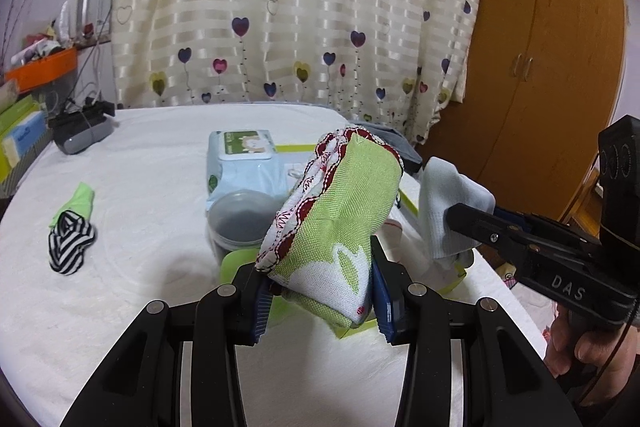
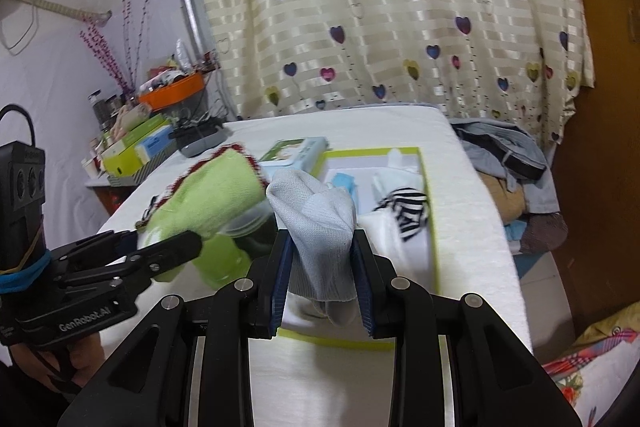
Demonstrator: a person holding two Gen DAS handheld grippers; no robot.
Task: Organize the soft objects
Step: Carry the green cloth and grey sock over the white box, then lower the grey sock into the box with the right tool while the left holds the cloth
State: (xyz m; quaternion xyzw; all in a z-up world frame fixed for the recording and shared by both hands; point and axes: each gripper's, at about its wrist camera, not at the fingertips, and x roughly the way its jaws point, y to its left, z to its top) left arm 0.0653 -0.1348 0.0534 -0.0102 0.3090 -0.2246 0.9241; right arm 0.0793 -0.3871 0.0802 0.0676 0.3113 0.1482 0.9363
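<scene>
Between the left gripper's (image 1: 320, 301) pads sits a green cloth (image 1: 344, 223) (folded).

"DAS" on right hand-held gripper (image 1: 440, 227), "GenRobot.AI" on left hand-held gripper (image 2: 176, 247)

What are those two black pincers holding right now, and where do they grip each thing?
The left tool clamps a folded green cloth at its lower end. The right tool pinches a pale blue sock across its middle.

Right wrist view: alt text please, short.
Right gripper clamps a pale grey knitted sock above a green-rimmed tray on a white bed; at left, the left gripper holds a green woven cloth.
</scene>
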